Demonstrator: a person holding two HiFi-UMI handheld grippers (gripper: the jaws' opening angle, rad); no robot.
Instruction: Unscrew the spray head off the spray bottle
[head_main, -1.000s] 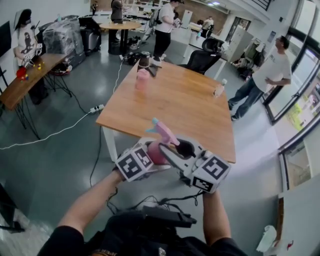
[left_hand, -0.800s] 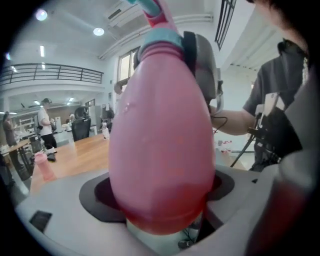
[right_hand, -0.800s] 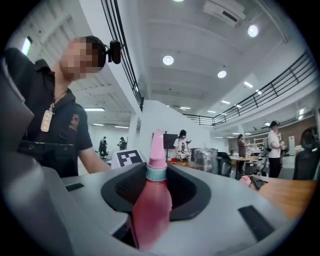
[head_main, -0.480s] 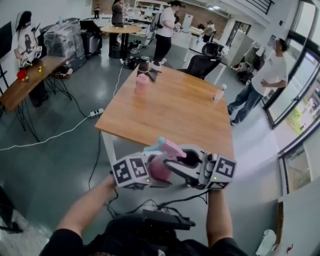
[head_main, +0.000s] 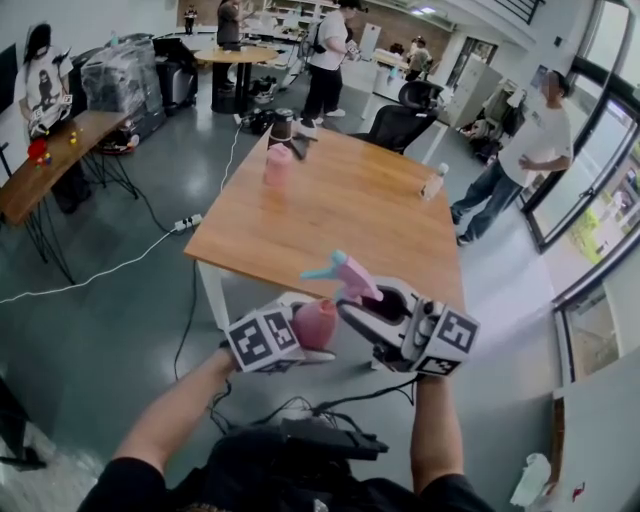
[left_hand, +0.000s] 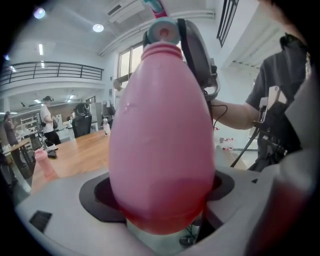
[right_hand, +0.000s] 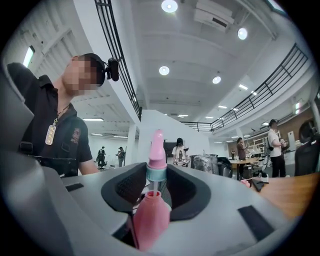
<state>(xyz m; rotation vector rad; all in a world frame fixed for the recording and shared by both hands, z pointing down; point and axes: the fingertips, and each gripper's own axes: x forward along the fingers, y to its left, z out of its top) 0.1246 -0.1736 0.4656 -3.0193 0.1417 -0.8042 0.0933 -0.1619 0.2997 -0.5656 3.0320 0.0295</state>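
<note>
A person stands at the near end of a long wooden worktop and holds both grippers up in the air in front of their chest, short of the worktop's near edge.

The left gripper holds the pink, egg-shaped spray bottle. Its fingers are clamped on the wide lower body of the bottle, one on each side, and the neck points up and away from that hand.

The right gripper comes in from the right and faces the left one. Its fingers are closed on the teal collar of the spray head, and the pink trigger top stands up above them.

The spray head is off the neck. It sits just above the bottle's open, threaded mouth, with a small gap between them. A thin dip tube crosses that gap and runs from the collar down into the bottle.

Far along the worktop stand a pink tumbler towards the left and a small clear bottle near the right edge, both well apart from the grippers.
</note>
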